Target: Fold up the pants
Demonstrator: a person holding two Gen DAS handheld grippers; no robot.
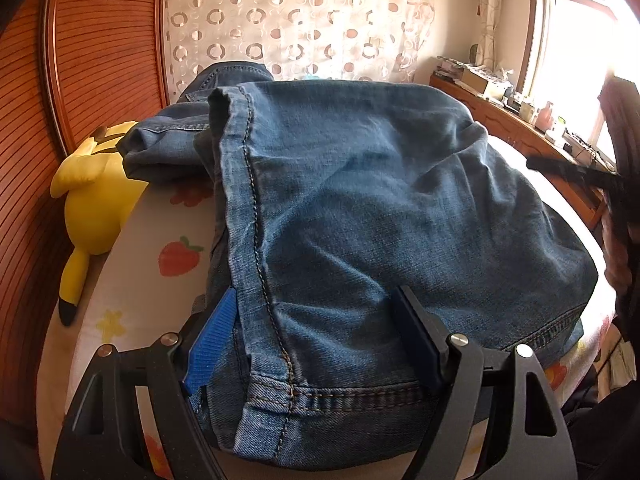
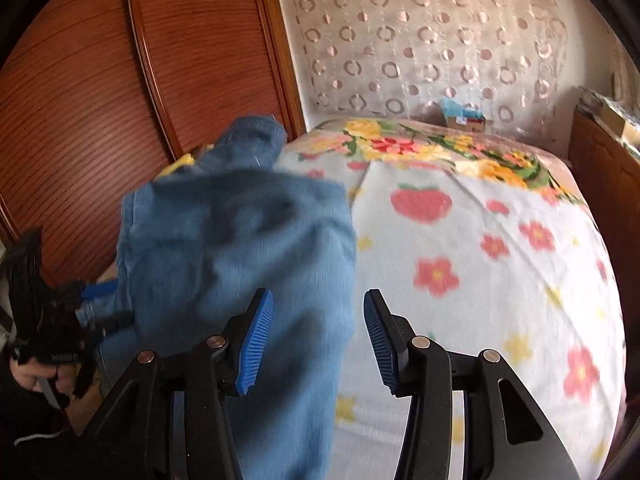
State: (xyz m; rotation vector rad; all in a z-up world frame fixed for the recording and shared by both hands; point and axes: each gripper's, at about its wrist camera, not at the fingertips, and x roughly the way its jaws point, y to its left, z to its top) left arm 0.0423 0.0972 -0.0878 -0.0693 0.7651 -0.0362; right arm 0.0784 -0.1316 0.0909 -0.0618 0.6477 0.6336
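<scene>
The jeans [image 1: 360, 220] lie on the bed [image 1: 152, 280], folded over on themselves, directly ahead of the left gripper [image 1: 312, 344]. One hemmed end of the jeans lies between that gripper's fingers [image 1: 210, 344], over its near edge. Beyond the left finger and off to its left, a plush toy [image 1: 92, 196] lies at the bed's edge, against the wooden wardrobe doors [image 1: 88, 60]. Far ahead of the fingers, behind the bed, hangs a curtain [image 1: 300, 20]. To the right of the fingers, past the bed, a cluttered cabinet [image 1: 520, 128] stands under the window [image 1: 576, 60]. The right gripper [image 2: 319, 340] is beside the jeans' right edge, bedsheet ahead.
</scene>
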